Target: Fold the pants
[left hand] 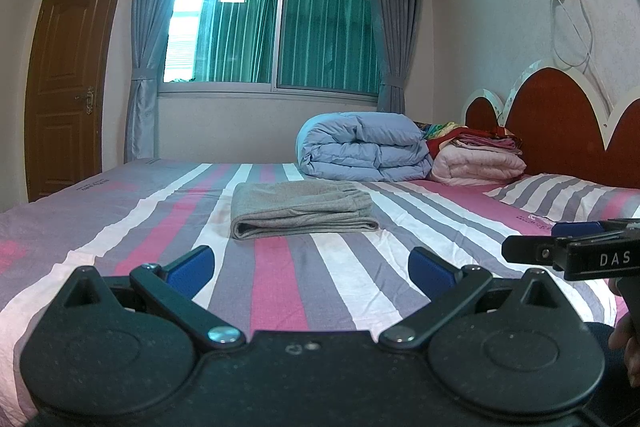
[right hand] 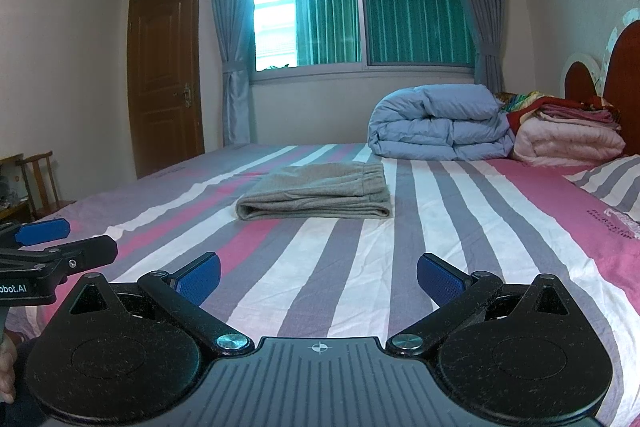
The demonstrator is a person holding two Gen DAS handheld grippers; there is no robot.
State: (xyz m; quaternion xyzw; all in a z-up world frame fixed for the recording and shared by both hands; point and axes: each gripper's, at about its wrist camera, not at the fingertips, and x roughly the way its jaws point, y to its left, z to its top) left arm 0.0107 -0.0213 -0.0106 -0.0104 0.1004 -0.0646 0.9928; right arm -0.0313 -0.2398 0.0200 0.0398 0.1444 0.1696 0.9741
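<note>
Grey pants (left hand: pixel 300 209) lie folded into a compact stack on the striped bed sheet (left hand: pixel 280 287), with the elastic waistband on top at the right. The right wrist view shows the same folded pants (right hand: pixel 318 195) in mid-bed. My left gripper (left hand: pixel 310 267) is open near the bed's front edge, well short of the pants, with nothing between its blue pads (left hand: pixel 192 267). My right gripper (right hand: pixel 318 277) is open too and holds nothing. Each gripper shows in the other's view: the right one (left hand: pixel 568 251) at the right edge, the left one (right hand: pixel 44 247) at the left edge.
A rolled blue duvet (left hand: pixel 362 147) and a pile of pink and red blankets (left hand: pixel 478 157) sit at the bed's far side by the red headboard (left hand: pixel 560 115). A striped pillow (left hand: pixel 560 195) lies right. A door (right hand: pixel 166 63), window and wooden chair (right hand: pixel 38 179) stand beyond.
</note>
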